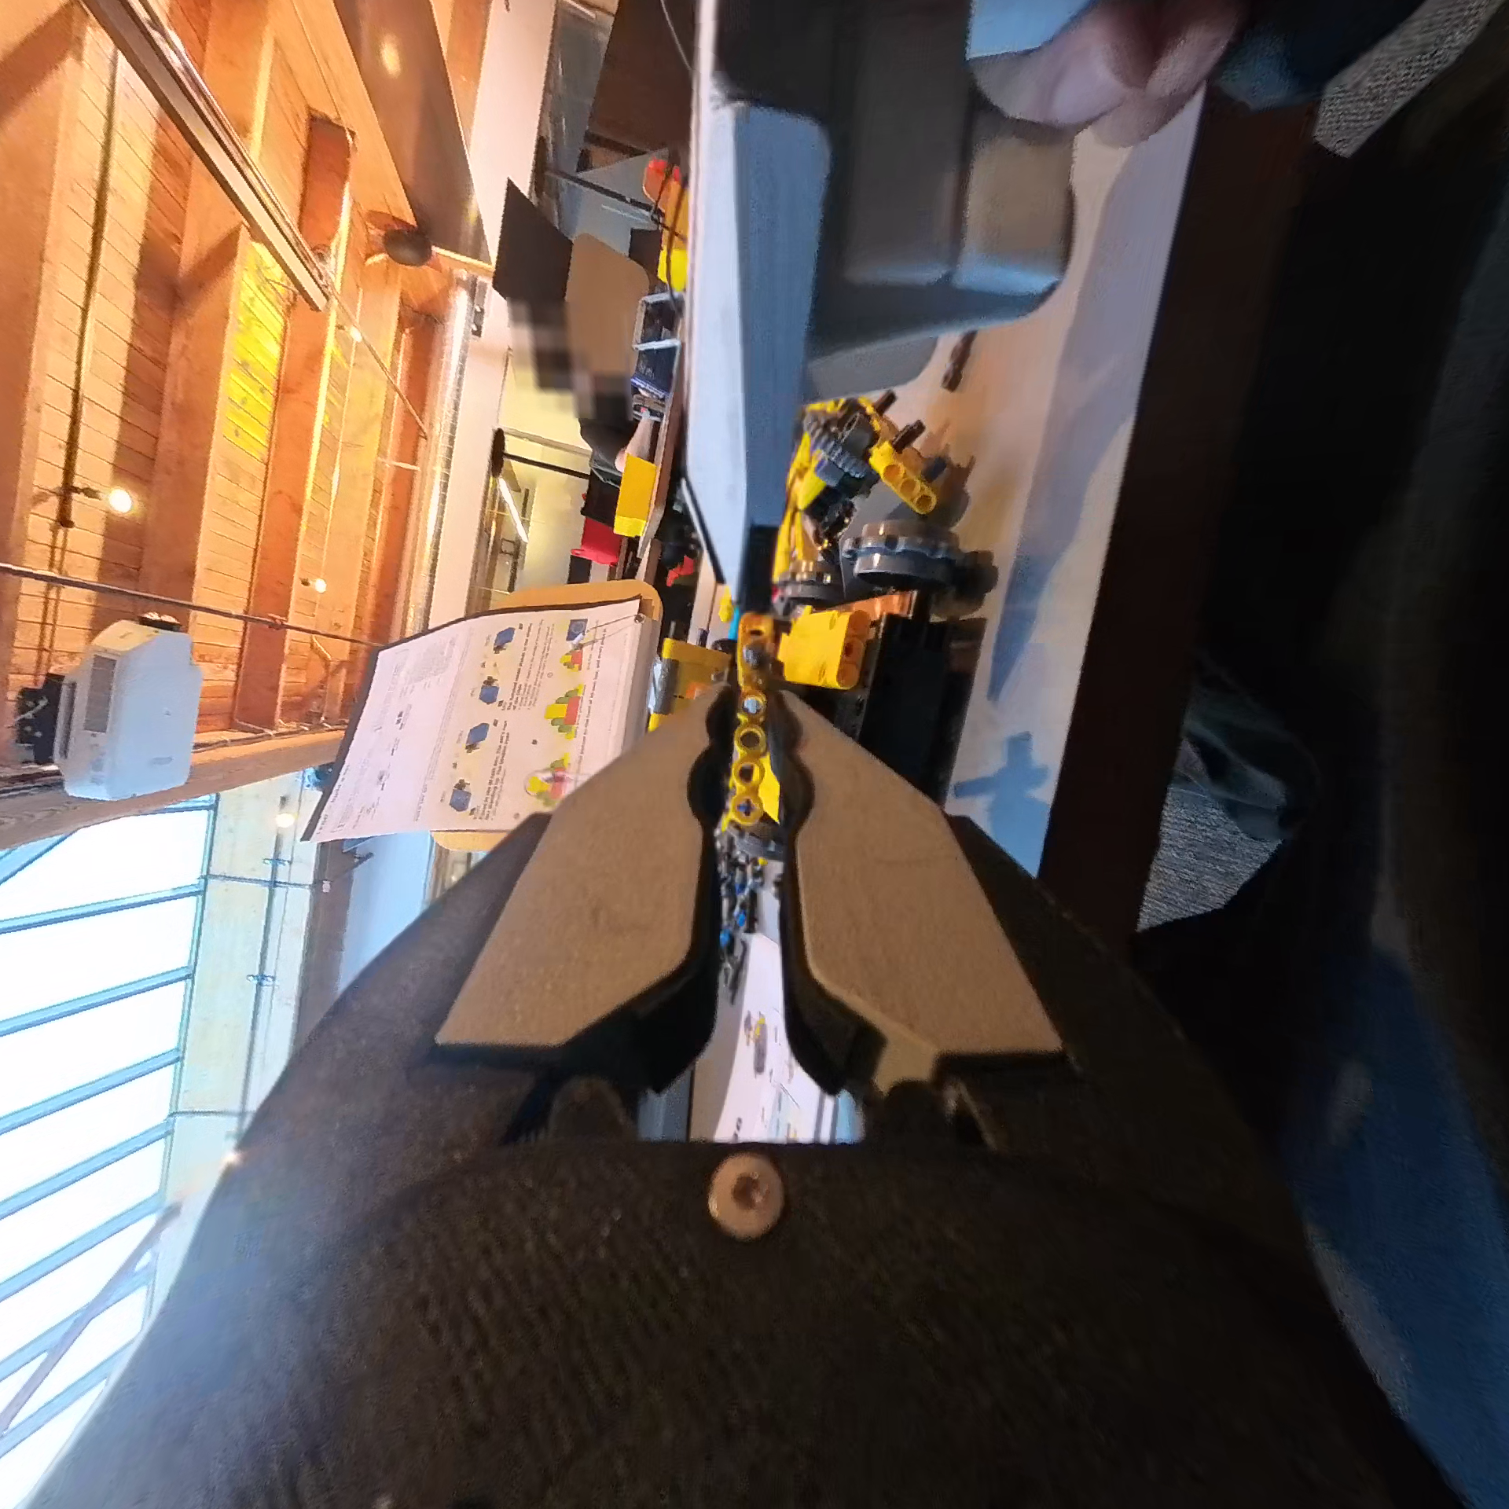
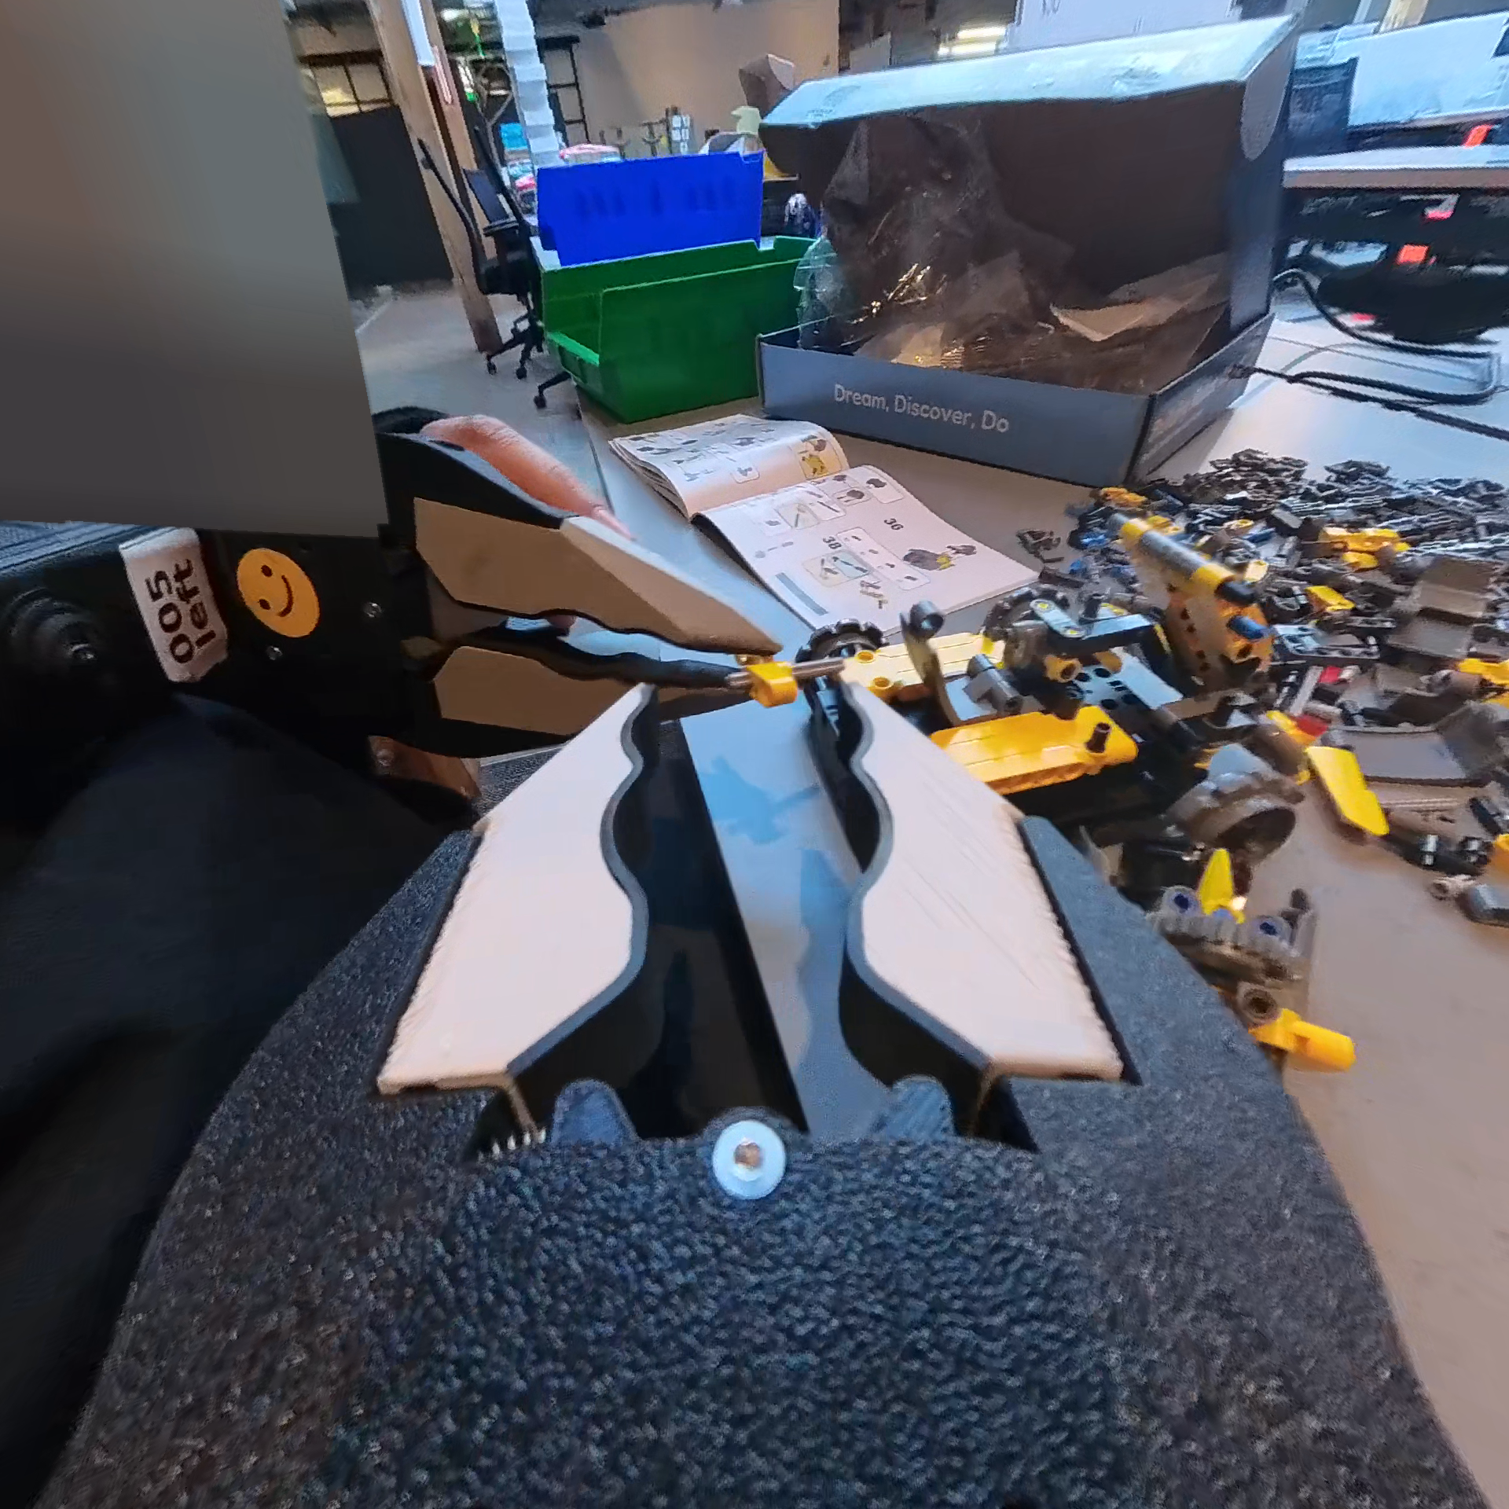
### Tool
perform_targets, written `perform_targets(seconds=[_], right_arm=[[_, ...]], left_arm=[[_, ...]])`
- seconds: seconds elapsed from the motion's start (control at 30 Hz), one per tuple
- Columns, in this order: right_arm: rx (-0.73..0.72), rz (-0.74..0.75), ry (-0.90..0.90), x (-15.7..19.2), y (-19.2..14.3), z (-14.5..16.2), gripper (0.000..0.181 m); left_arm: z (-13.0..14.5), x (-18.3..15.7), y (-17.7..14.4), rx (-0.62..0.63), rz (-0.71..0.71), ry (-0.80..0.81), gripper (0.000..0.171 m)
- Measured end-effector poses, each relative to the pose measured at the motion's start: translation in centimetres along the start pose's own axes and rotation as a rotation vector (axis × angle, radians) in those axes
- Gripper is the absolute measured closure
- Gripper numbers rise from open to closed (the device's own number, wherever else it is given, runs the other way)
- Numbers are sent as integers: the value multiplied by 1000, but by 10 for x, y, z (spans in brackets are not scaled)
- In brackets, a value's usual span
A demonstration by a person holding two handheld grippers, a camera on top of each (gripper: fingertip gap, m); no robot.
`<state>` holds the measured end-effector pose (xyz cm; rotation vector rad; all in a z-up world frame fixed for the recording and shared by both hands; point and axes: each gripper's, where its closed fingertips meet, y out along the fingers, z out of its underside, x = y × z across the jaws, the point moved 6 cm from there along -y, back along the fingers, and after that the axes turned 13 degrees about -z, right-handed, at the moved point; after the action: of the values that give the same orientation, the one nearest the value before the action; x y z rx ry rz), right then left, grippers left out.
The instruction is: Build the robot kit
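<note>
My left gripper (image 1: 755,702) is shut on a yellow holed beam (image 1: 750,759). In the right wrist view it (image 2: 755,663) comes in from the left, and the beam's end (image 2: 772,682) carries a grey axle pointing at a black gear (image 2: 841,641) on a yellow and black brick-built model (image 2: 1053,694). The model also shows in the left wrist view (image 1: 865,523). My right gripper (image 2: 747,698) is open and empty. Its tips stand either side of the beam's end, just below it. One of its fingers (image 1: 727,367) shows above the model in the left wrist view.
An open instruction booklet (image 2: 816,523) lies behind the grippers. A dark cardboard box (image 2: 1021,408) with plastic bags stands farther back, beside green (image 2: 678,327) and blue (image 2: 645,204) bins. A pile of loose parts (image 2: 1347,555) covers the table's right side. A printed sheet (image 1: 490,718) stands nearby. Only a small space, under 4 cm, lies between the two pairs of fingers.
</note>
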<state>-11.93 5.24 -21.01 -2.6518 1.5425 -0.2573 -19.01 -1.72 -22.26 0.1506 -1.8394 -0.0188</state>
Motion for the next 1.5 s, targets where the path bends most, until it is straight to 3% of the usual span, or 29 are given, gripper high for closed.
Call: perform_targets(seconds=[0.13, 0.43, 0.73, 1.03, 1.23, 1.5], right_arm=[[45, -29, 1, -3, 3, 1, 127], [94, -38, -20, 0, 14, 2, 127], [136, -17, -72, -2, 15, 1, 164], [129, 38, -48, -5, 13, 3, 158], [91, 39, 110, -2, 14, 5, 140], [-111, -130, 381, 5, 17, -4, 147]], left_arm=[[-2, -2, 0, -25, -15, 30, 168], [-4, -4, 0, -33, -15, 35, 167], [0, -3, 1, -12, -10, 21, 168], [1, -3, 2, -4, -11, 18, 167], [3, -1, 3, 7, -27, 12, 167], [0, 7, 1, -3, -94, 12, 167]])
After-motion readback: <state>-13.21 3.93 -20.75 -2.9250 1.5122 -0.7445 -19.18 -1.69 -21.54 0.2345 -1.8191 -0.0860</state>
